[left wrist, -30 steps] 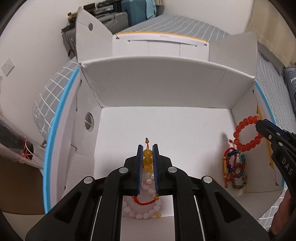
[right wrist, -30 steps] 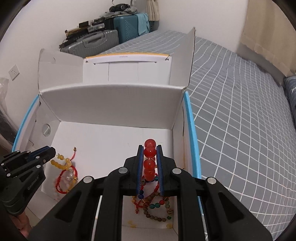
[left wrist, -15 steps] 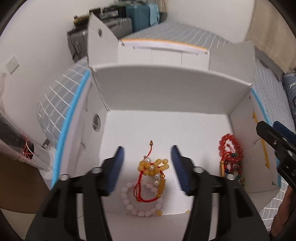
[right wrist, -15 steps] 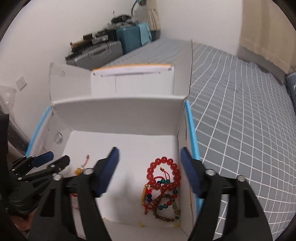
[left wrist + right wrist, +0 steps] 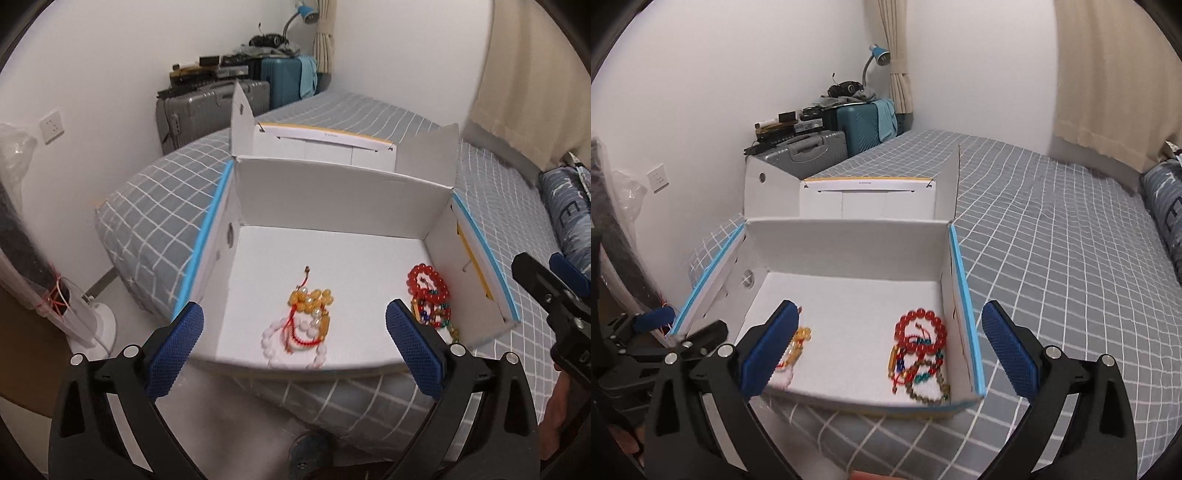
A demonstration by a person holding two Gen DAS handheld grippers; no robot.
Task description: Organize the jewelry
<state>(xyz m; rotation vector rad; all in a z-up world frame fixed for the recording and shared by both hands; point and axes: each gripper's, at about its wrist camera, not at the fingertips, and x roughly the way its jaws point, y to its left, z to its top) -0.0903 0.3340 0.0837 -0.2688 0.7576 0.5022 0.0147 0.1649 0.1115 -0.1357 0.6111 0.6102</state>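
A white cardboard box [image 5: 332, 192] lies open on the bed. On its floor, left of centre, lie a yellow bead bracelet [image 5: 312, 299] with a red cord and a pale pink bead bracelet [image 5: 271, 341]. By the right wall a red bead bracelet [image 5: 921, 330] rests on a pile of multicoloured bead strings [image 5: 923, 376]. My left gripper [image 5: 294, 309] hangs above the box's near edge, its jaws opening wide with nothing between them. My right gripper [image 5: 890, 310] is also above the near edge, its jaws opening and nothing between them.
The box sits on a bed with a grey checked cover [image 5: 1052, 258]. Suitcases [image 5: 812, 147] and a blue lamp [image 5: 877, 53] stand against the far wall. A white fan base [image 5: 92, 325] is on the floor at left. A blue pillow [image 5: 565, 206] lies at right.
Both grippers went from shut on bracelets to open. The yellow and red bracelets dropped onto the box floor. Both grippers drew back and up from the box.
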